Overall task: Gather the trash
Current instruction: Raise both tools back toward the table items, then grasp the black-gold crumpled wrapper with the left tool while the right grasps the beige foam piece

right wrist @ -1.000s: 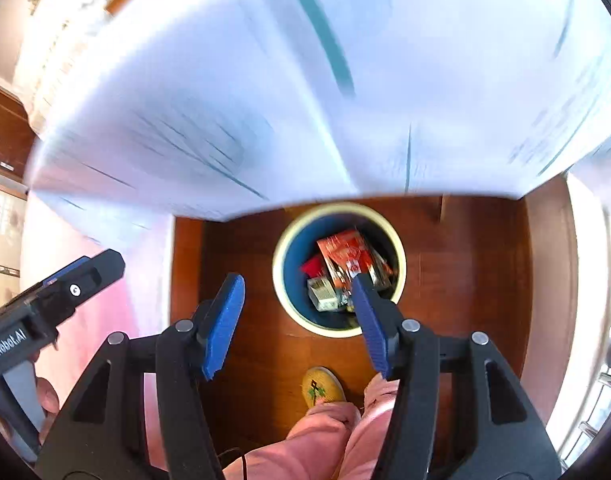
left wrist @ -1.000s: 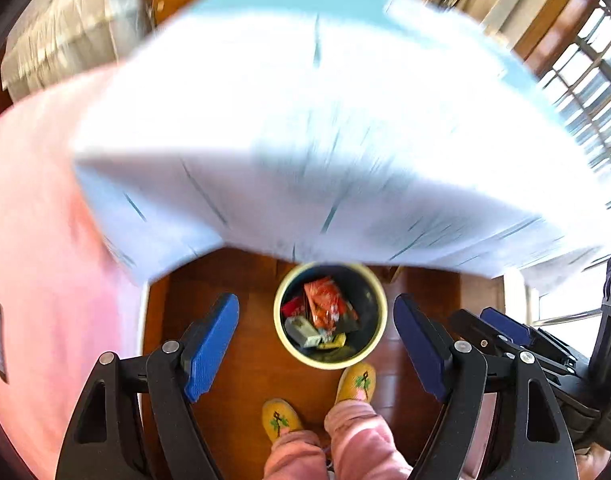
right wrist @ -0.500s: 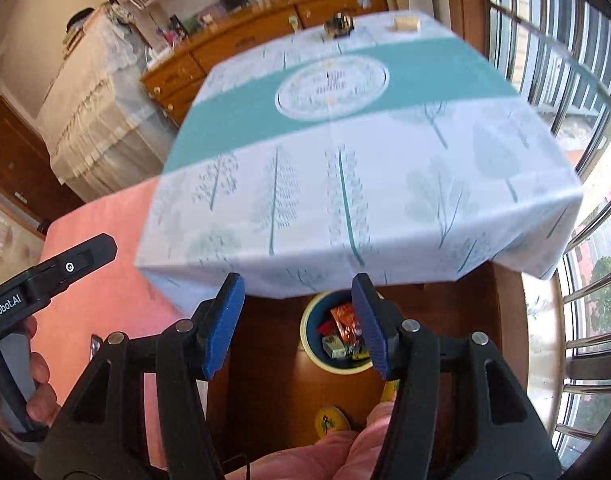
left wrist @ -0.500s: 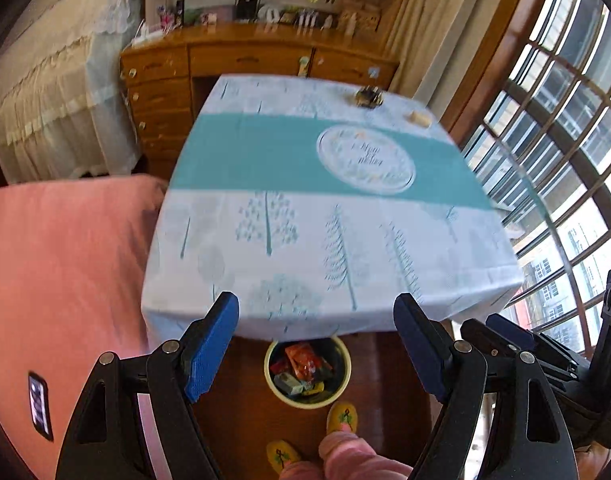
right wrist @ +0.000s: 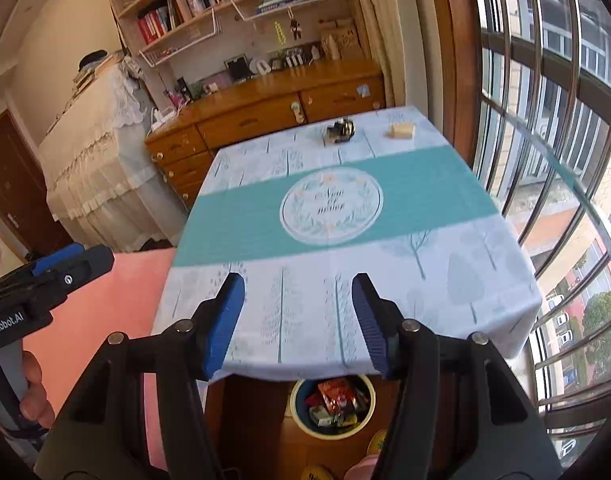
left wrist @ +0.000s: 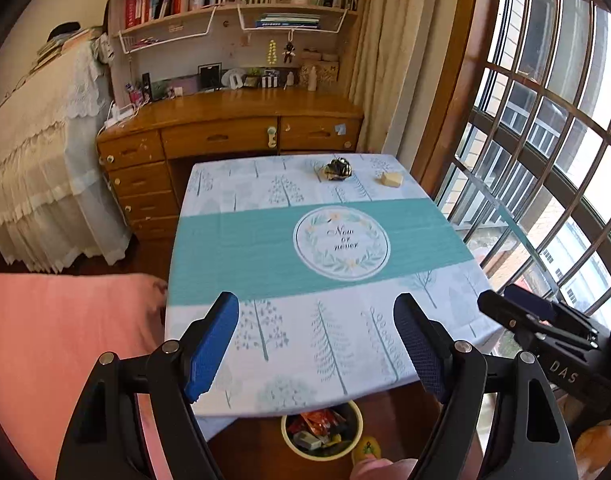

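1. Both tongs are empty and spread wide: the left tongs [left wrist: 316, 350] and the right tongs [right wrist: 298, 322] hang above the near edge of the tabletop [left wrist: 265, 248], with nothing between their blue pads.
2. Two pieces of trash lie at the far end of the tabletop, well apart from both tongs: a dark crumpled wrapper [left wrist: 337, 169] and, to its right, a pale yellowish block [left wrist: 391, 179]. They are near each other but not touching.
3. The bin [right wrist: 332, 402] stands on the floor under the near edge of the tabletop and already holds several wrappers.
4. The step in hand looks like the reach toward the next piece, between one drop and the next pick.
5. The next move calls for carrying one pair of tongs across the tabletop, bringing it down around the wrapper or the block, and closing firmly; the crumpled wrapper may squash or slip, so a centred grip seems wise.
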Tool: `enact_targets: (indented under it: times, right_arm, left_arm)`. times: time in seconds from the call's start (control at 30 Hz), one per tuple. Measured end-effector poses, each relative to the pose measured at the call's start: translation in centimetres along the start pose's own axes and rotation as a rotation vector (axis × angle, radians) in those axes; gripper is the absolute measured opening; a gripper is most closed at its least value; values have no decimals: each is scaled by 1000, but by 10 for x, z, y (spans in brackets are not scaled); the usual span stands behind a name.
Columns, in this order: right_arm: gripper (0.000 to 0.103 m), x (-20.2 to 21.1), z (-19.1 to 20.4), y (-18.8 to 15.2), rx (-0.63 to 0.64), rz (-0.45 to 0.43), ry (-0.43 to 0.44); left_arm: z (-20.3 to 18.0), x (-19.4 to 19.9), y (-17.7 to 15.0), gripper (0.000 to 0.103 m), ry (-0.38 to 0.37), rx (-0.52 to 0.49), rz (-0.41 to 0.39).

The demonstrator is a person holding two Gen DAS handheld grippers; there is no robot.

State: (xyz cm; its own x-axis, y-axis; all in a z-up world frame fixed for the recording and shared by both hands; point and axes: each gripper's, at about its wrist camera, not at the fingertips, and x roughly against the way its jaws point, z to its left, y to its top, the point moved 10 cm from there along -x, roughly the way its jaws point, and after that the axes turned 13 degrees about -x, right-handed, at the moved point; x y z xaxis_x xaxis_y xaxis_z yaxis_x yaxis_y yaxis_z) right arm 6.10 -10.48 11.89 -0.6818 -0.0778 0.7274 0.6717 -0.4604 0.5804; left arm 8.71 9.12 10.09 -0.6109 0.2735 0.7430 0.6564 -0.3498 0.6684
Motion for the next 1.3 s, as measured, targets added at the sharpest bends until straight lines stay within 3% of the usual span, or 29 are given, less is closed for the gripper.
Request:
enact_targets:
  times: [0.17, 0.3, 0.47, 0.77, 0.9, 1.07, 1.3]
  right_arm:
    - [53, -20, -12, 59, 1, -33, -8]
    - [53, -65, -36, 110, 2, -32, -14]
    - [53, -154, -78, 177, 17, 1, -10]
    - [54, -333, -160, 283, 46, 130, -44]
    - [60, -410, -196, 310, 57, 172, -82]
    - [65, -492, -219, 326, 80, 217, -105]
    - [68, -552, -215, 312, 128, 239, -143]
  left_arm:
    - [-3, -33, 54, 81, -23, -21, 12]
    - [-2, -84, 95, 82, -22, -22, 39]
    - [0, -177, 161, 82, 6, -21, 82]
    - [-29, -379, 260, 82, -41, -36, 200]
    - [-32, -469, 278, 82, -38, -35, 269]
    - [-33, -552, 277, 82, -44, -15, 336]
    - [-22, -624, 272, 82, -19, -7, 395]
